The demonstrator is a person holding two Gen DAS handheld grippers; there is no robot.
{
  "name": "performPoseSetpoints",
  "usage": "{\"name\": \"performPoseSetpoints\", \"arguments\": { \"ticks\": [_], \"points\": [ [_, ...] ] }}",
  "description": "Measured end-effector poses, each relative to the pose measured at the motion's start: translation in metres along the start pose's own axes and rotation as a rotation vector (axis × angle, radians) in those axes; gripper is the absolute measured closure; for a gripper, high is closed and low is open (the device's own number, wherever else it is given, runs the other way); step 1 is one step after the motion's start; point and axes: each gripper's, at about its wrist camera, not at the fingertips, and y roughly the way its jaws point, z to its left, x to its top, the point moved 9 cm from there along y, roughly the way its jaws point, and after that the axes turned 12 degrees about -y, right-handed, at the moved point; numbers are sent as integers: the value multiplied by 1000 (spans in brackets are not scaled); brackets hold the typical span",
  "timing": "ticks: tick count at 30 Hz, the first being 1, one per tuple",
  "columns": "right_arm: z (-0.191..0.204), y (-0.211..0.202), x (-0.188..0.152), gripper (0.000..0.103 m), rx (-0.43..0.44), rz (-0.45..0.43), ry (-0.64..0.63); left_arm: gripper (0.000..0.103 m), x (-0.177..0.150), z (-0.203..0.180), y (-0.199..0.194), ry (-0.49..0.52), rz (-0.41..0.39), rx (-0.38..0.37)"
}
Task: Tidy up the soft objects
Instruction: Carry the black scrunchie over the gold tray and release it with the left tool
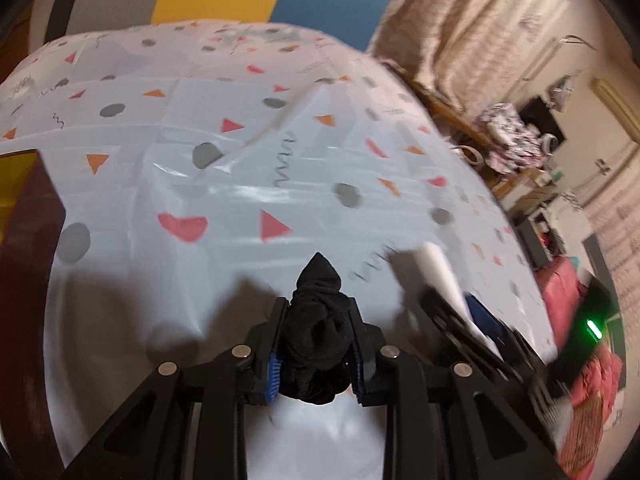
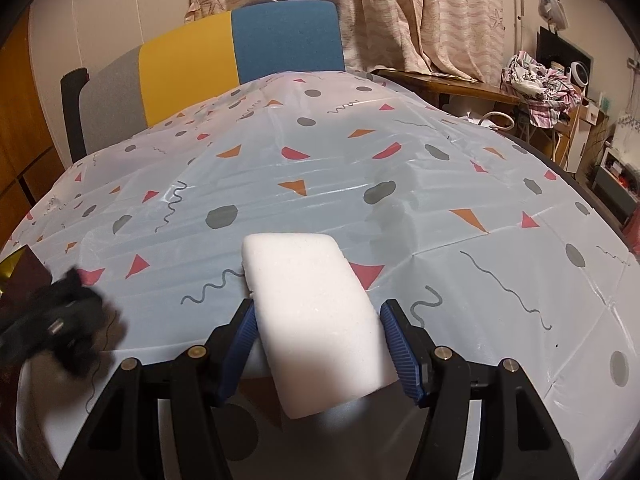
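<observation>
Far left: a dark brown cabinet [image 2: 16, 160] stands past the tabletop edge.
Left tongs [image 1: 316, 344]: mine, clamped narrow on a bunched black sock [image 1: 318, 332]; its tip pokes out above the fingers, over the near edge of the tabletop.
Tabletop [image 2: 320, 184]: covered by a pale, glossy plastic cloth printed with grey dots, pink and orange triangles and dark squiggles; it is creased, with fold lines running across.
Chair [image 2: 240, 44]: just behind the far tabletop edge, backrest in grey, yellow and blue panels.
Right tongs [image 2: 316, 344]: mine, at a middling width, pads pressing the sides of a white foam block [image 2: 312, 320] that juts forward above the cloth.
Curtain [image 2: 420, 12]: beige, with a starfish print, hanging behind the chair.
Far right: a wooden side table [image 2: 448, 84] bears a heap of pink patterned cloth [image 2: 536, 84]; clutter beyond it is too small to tell.
</observation>
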Motion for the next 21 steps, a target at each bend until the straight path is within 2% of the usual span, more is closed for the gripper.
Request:
{"name": "performPoseSetpoints", "arguments": {
  "ticks": [6,11,16,21],
  "points": [
    [2,0,0,39,-31,10,-23,77,-18,-5,-58,58,-74,-61],
    [1,0,0,39,-48,14,-30,77,-3,20,-105,14,-151,-82],
    [1,0,-1,39,-59,18,-35,77,30,78,-141,-75,-219,-28],
    [3,-1,-1,39,-78,22,-51,77,54,131,-136,-148,-179,73]
  ]
}}
